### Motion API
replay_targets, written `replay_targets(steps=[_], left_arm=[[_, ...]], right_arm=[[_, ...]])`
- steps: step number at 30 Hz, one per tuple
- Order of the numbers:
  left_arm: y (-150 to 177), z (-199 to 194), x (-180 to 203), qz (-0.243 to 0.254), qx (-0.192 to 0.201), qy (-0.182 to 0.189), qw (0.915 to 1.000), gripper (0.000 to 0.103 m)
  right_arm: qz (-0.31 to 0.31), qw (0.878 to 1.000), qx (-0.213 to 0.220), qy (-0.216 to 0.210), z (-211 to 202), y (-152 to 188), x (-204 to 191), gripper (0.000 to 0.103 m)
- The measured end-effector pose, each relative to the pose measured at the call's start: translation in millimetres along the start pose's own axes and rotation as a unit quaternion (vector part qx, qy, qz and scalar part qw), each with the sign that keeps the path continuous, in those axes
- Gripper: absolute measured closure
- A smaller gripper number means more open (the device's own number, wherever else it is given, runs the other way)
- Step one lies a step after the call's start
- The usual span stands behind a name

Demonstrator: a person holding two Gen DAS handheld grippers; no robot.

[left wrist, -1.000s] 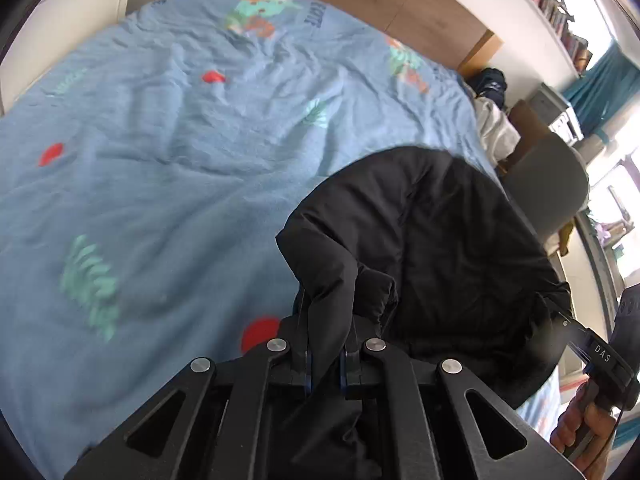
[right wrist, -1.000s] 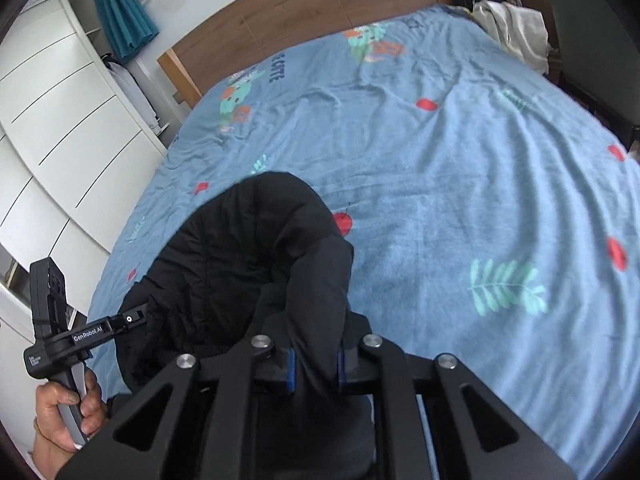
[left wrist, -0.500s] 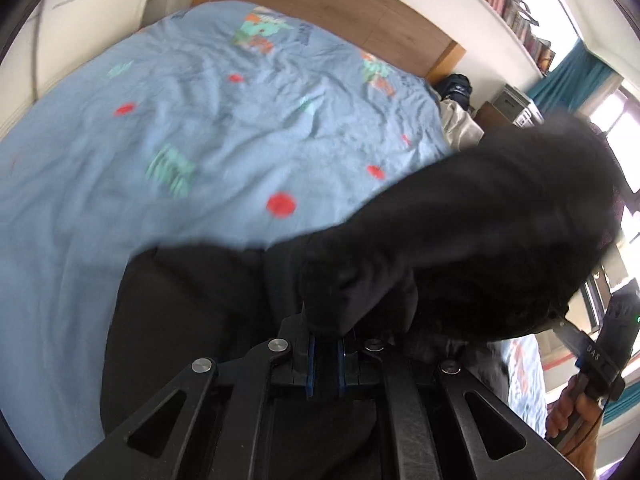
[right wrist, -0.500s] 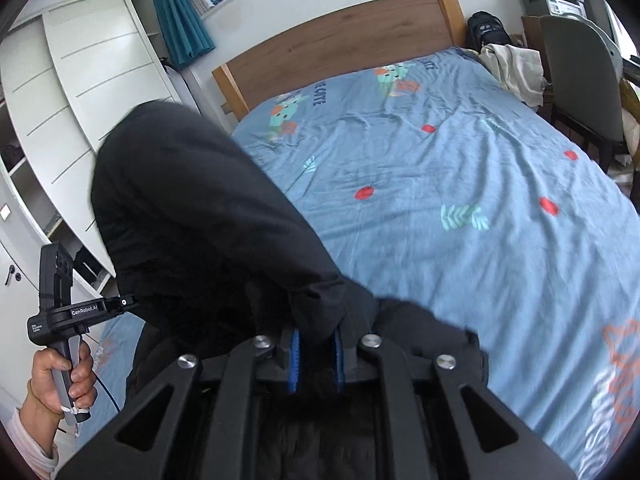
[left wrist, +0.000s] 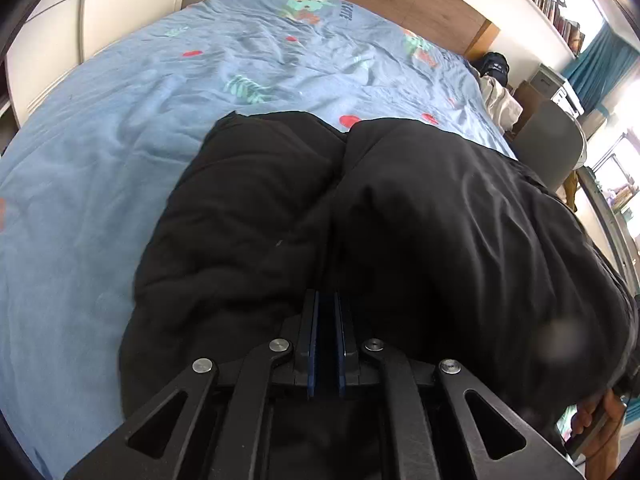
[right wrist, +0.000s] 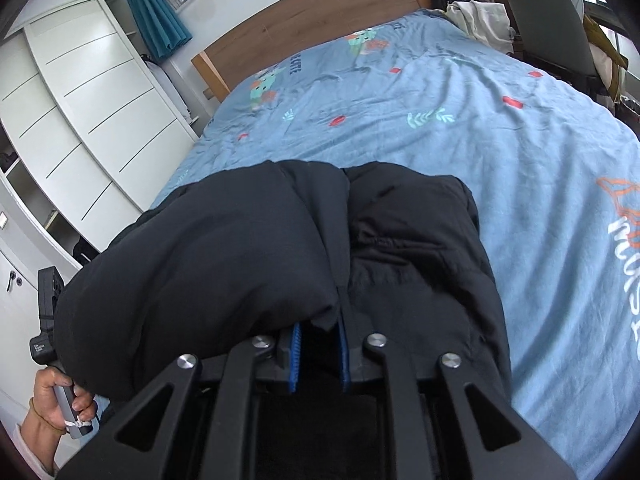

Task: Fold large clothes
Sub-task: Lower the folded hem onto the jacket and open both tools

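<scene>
A large black padded jacket [left wrist: 260, 208] lies spread on the blue bed, with a raised fold [left wrist: 460, 220] billowing on its right half. My left gripper [left wrist: 327, 304] is shut on the jacket's near edge. In the right wrist view the same jacket [right wrist: 420, 248] lies flat on the right and bulges [right wrist: 208, 264] on the left. My right gripper [right wrist: 319, 330] is shut on its near edge, with black cloth between the blue pads [right wrist: 295, 356]. The left gripper's handle [right wrist: 46, 320] shows at the far left, held by a hand.
The bed [right wrist: 500, 128] has a blue patterned cover and a wooden headboard [right wrist: 320, 28]. White wardrobes [right wrist: 88, 92] stand on one side. A grey chair [right wrist: 548, 12] and a pile of pale clothes [right wrist: 476, 20] stand on the other side.
The jacket was swung up in the air and has come down flat onto the bed, spread further over it. Both grippers kept their hold and moved lower.
</scene>
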State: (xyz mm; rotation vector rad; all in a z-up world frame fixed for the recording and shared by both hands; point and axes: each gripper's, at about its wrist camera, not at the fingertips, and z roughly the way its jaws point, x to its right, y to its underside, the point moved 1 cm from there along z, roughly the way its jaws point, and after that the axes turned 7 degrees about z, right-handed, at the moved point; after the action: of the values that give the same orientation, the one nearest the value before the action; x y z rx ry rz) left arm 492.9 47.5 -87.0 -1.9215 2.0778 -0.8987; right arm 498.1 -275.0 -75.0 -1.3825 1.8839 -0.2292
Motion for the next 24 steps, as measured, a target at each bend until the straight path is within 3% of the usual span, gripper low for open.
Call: replay_targets(steps=[1, 3, 5, 8, 13, 20, 24], left_arm=[[4.1, -6.4, -1.9, -0.003, 0.001, 0.003, 1.0, 0.091], [6.2, -22.7, -7.4, -0.012, 0.011, 0.0, 0.9999, 0.074], [4.3, -42.4, -9.9, -0.012, 0.033, -0.007, 0.9994, 0.067], [-7.4, -63.8, -5.7, -0.004, 0.061, -0.006, 0.9981, 0.063], [-34.5, -75.2, 30.8, 0.023, 0.091, 0.022, 0.9953, 0.049], [-54.3, -39.3, 89.9, 0.08, 0.091, 0.049, 0.9914, 0.046], [-38.7, -4.5, 94.8, 0.099, 0.068, 0.028, 0.9923, 0.046]], right_arm=[[-0.008, 1.0, -0.002, 0.007, -5.8, 3.1, 0.3, 0.081], [-0.022, 1.0, -0.003, 0.021, -17.0, 6.4, 0.5, 0.072], [-0.032, 0.999, 0.008, 0.029, -33.3, 5.6, -1.5, 0.051], [-0.045, 0.998, 0.035, 0.022, -59.4, -1.8, -10.3, 0.049], [-0.079, 0.995, 0.059, -0.007, -69.8, -28.2, -50.3, 0.042], [-0.152, 0.986, 0.045, -0.052, -25.5, -35.7, -106.6, 0.035], [-0.183, 0.982, 0.018, -0.052, 3.8, -22.0, -112.7, 0.034]])
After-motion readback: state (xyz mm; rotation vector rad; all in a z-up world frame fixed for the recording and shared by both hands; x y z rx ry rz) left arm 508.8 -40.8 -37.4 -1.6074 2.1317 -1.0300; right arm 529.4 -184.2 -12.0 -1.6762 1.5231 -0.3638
